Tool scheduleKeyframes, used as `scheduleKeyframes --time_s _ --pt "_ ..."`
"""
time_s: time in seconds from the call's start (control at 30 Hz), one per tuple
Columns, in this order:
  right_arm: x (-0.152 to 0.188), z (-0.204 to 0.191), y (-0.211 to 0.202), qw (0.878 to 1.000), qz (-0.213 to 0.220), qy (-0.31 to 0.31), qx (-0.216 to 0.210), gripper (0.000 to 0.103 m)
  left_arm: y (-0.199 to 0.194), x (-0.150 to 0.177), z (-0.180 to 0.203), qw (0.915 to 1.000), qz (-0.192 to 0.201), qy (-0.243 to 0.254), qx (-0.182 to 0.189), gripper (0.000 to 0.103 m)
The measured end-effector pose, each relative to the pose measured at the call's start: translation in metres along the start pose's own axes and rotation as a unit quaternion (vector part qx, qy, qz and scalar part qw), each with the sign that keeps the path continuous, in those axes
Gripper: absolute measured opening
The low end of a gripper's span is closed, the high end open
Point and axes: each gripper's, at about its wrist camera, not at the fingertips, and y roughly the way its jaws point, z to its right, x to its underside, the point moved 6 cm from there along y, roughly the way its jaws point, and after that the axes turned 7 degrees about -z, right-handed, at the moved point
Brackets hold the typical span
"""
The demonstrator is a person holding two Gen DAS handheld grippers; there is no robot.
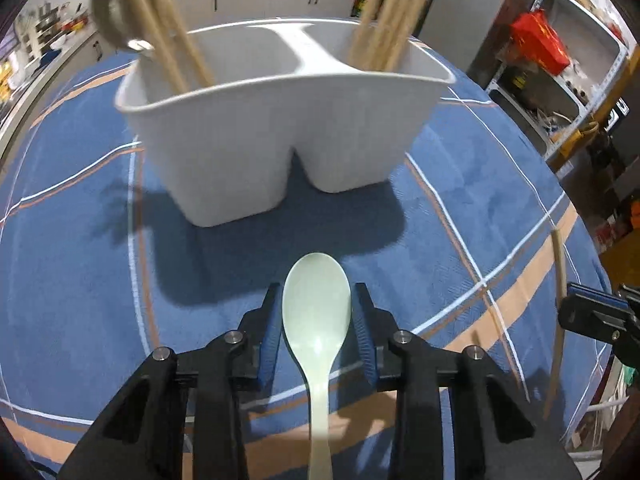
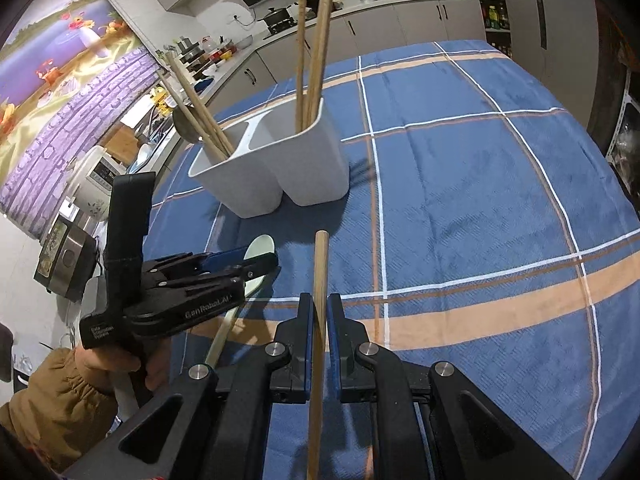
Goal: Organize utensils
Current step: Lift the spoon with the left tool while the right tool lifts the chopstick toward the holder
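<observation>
Left-wrist and right-wrist views of a table covered with a blue plaid tablecloth [image 1: 472, 184], in a kitchen. A white two-compartment utensil holder [image 1: 280, 136] stands upright on the cloth, its divider running front to back. In the left-wrist view, the left compartment holds several wooden chopsticks [image 1: 168, 28] leaning to the left, together with a metal spoon [image 1: 110, 12] whose bowl points up; the right compartment holds a further bundle of chopsticks [image 1: 384, 16], nearly upright.

The left gripper [image 1: 316, 304] points steeply down at the cloth just in front of the holder. Its jaws stand apart on either side of the bowl of a pale green spoon [image 1: 316, 312], which lies flat on the cloth with its handle running back beneath the gripper body. A narrow gap shows between the left pad and the bowl; on the right side the pad lies at the bowl's edge, and whether it touches cannot be told. In the right-wrist view the same gripper [image 2: 264, 260] is seen from the side, held by a hand [image 2: 120, 364] in a brown sleeve [image 2: 56, 404].

The right gripper [image 2: 319, 312] has its jaws clamped on a single wooden chopstick [image 2: 320, 264], which passes lengthwise between the blue pads, its blunt end projecting forward above the cloth, short of the holder
</observation>
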Motion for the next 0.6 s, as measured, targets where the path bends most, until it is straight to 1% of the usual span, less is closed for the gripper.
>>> scheduleKeyframes --time_s 0.1,0.17,0.3,0.47,0.57,0.6 --pt "-0.002 0.004 -0.001 1.0 0.002 0.004 0.0 0.007 -0.004 0.004 0.001 0.9998 0.007 -0.015 0.011 0.032" --pt "-0.003 0.004 -0.004 1.0 0.008 0.003 0.0 0.007 -0.014 0.009 -0.004 0.9989 0.018 -0.036 0.024 0.032" --pt "-0.009 0.005 -0.011 1.0 0.02 0.006 -0.004 0.007 -0.042 0.015 -0.014 0.9959 0.048 -0.069 0.035 0.032" --pt "-0.018 0.0 -0.021 0.999 0.037 0.005 -0.015 0.007 -0.098 0.02 -0.028 0.9886 0.102 -0.096 0.055 0.032" --pt "-0.029 -0.005 -0.037 0.998 0.061 0.005 -0.025 0.007 -0.142 0.01 -0.032 0.982 0.151 -0.101 0.053 0.032" --pt "-0.036 -0.008 -0.046 0.997 0.075 0.004 -0.03 0.007 -0.154 0.007 -0.035 0.9796 0.165 -0.102 0.054 0.032"
